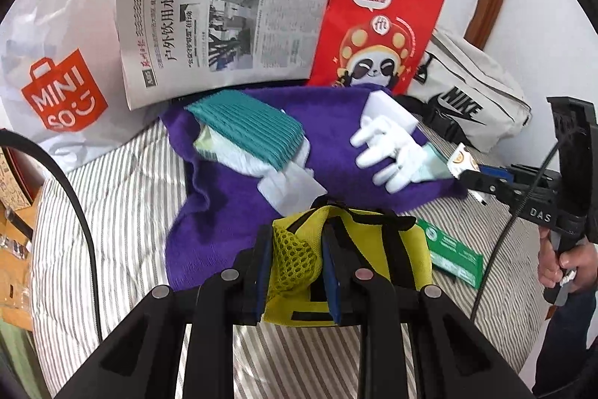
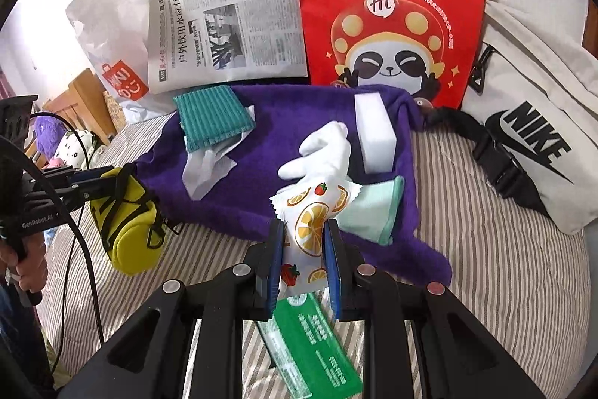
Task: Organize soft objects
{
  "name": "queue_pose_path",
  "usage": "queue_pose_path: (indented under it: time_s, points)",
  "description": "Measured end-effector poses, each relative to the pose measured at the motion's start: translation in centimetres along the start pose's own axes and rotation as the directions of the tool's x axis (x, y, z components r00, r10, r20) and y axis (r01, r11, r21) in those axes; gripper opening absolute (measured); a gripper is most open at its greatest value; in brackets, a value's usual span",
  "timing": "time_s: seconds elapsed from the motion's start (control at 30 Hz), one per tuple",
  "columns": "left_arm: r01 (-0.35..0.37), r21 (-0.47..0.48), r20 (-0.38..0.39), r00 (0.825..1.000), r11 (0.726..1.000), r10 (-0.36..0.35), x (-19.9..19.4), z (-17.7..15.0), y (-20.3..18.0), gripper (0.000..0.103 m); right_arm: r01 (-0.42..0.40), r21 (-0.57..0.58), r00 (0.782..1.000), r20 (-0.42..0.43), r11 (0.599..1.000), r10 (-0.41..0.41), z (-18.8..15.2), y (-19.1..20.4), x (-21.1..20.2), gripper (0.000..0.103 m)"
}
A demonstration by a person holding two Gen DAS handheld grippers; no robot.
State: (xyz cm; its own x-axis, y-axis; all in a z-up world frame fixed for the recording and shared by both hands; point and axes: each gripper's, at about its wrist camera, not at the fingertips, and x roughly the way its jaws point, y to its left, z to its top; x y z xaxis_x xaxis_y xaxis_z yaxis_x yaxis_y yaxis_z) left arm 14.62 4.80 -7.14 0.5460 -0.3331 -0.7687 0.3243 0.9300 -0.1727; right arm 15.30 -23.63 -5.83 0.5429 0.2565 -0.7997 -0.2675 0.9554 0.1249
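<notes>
A: What's nearest to the cameras?

B: The left gripper (image 1: 295,272) is clenched on a yellow pouch (image 1: 358,249) with black straps and a mesh pocket, held clear of the striped bed (image 1: 112,219). The right gripper (image 2: 303,264) is clenched on a white packet (image 2: 312,212) printed with orange slices and strawberries, its pads pressing both sides.

A: And just under them?

B: A green packet (image 2: 314,343) lies flat on the bed below the right gripper, beside the edge of the purple towel (image 2: 284,122).

A: What's on the towel?

B: A white glove (image 2: 317,152) and a mint-green cloth (image 2: 373,208) near the right side, a white sponge block (image 2: 375,133) just behind them, and toward the left a teal ribbed cloth (image 2: 211,116) resting on crumpled white tissue (image 2: 209,171).

A: Farther back?

B: Leaning against the wall: a white Miniso bag (image 1: 63,92), a newspaper (image 1: 220,17), and a red paper bag (image 2: 388,6) with a panda. A white Nike bag (image 2: 530,122) lies to the right.
</notes>
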Motion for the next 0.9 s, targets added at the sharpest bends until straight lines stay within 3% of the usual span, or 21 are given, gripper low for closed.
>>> queue_pose_path:
  time_s: [0.57,0.9]
  points:
    - [-0.022,-0.095,-0.009,1.000,0.995,0.021,4.6,4.4,4.1,0.024,0.015,0.017,1.000,-0.010,1.000,-0.014,4.1,-1.2,3.4,0.021]
    - [-0.047,-0.119,-0.033,0.999,0.992,0.043,7.6,4.2,5.7,0.024,0.031,0.010,0.999,-0.027,0.999,-0.031,6.6,-1.1,6.4,0.022]
